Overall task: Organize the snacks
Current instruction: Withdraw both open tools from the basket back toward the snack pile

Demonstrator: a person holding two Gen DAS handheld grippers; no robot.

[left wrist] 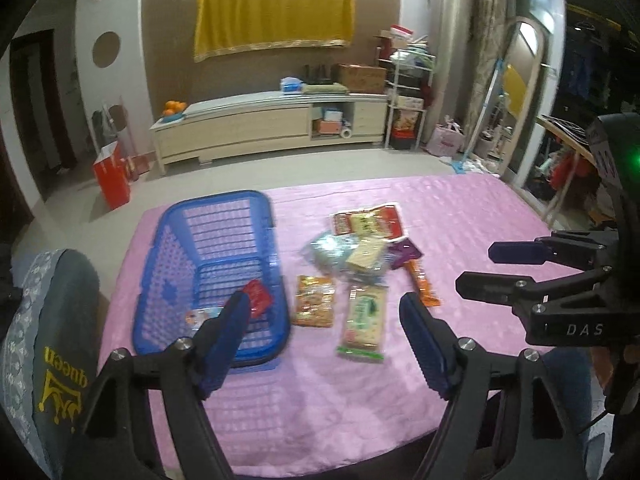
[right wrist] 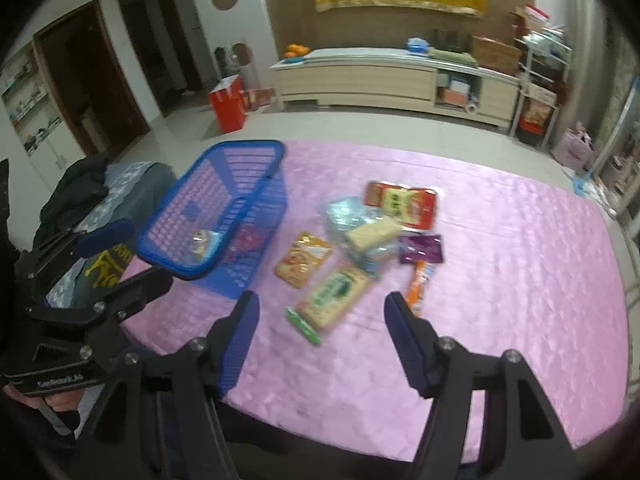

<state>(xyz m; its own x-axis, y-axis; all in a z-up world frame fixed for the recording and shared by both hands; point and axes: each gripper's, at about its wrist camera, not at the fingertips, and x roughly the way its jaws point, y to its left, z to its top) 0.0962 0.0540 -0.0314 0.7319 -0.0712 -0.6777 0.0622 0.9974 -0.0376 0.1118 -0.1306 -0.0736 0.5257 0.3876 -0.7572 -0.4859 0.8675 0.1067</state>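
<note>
Hand-held gripper point(left wrist: 324, 312) above slatted basket point(left wrist: 212, 240)

My blue slatted basket point(left wrist: 216, 240) holding two packets, loose snack packets point(left wrist: 362, 256) scattered flat just beside it.

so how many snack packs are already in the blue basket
2: a red packet and a pale printed packet, both on the floor at the near end of the blue basket. Another could be hidden behind the near wall or a gripper finger.

basket point(left wrist: 216, 240) lies left of the snack packets point(left wrist: 360, 256) on the table point(left wrist: 460, 220).
</note>
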